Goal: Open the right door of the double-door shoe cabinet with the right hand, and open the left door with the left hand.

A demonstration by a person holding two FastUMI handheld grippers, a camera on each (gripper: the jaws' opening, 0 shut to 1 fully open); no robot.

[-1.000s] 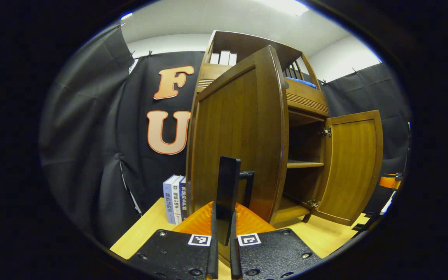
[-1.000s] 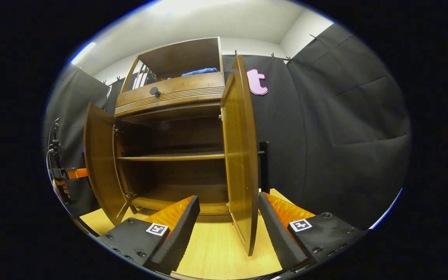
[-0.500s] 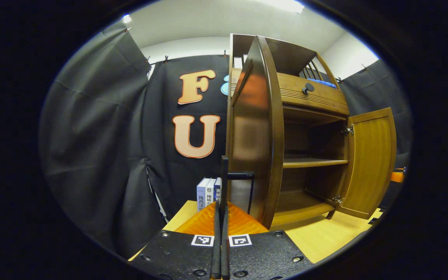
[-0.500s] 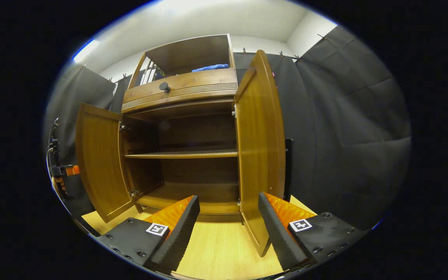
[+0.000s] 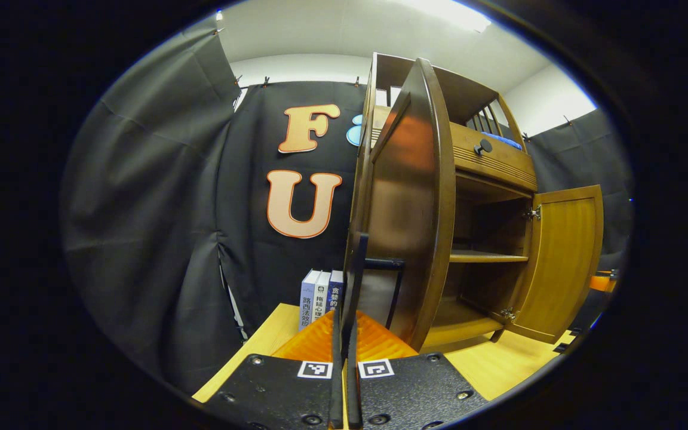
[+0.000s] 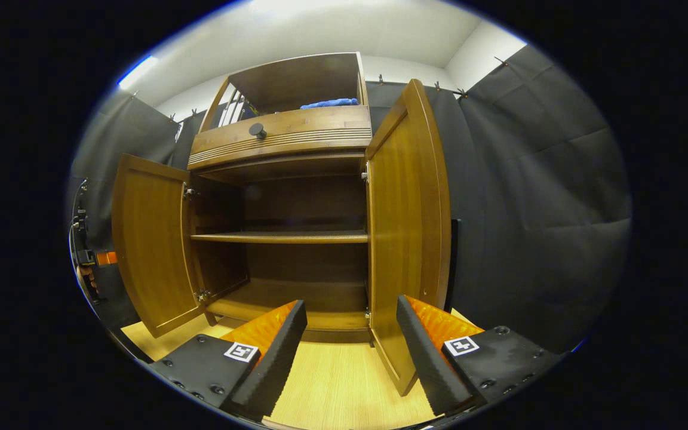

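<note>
Left gripper (image 5: 344, 334): fingers pressed nearly together on the thin dark handle (image 5: 357, 269) of the left door (image 5: 407, 203).
Right gripper (image 6: 351, 334): fingers spread wide, holding nothing, the right door's (image 6: 407, 221) lower edge between them.
Cabinet (image 6: 284, 137): both doors swung open, 1 bare shelf (image 6: 278, 237) inside.
Table (image 6: 332, 388): cabinet stands on it.
Books (image 5: 319, 295): upright beside the cabinet.

Both curved brown wooden doors stand swung out, the left door (image 6: 150, 242) and the right door (image 6: 407, 227), leaving the cabinet mouth unobstructed. One horizontal wooden shelf (image 6: 278, 237) splits the interior into two bare compartments. Upright books (image 5: 319, 297) occupy the light wooden tabletop (image 6: 335, 388) just beside the left door's outer face.
</note>
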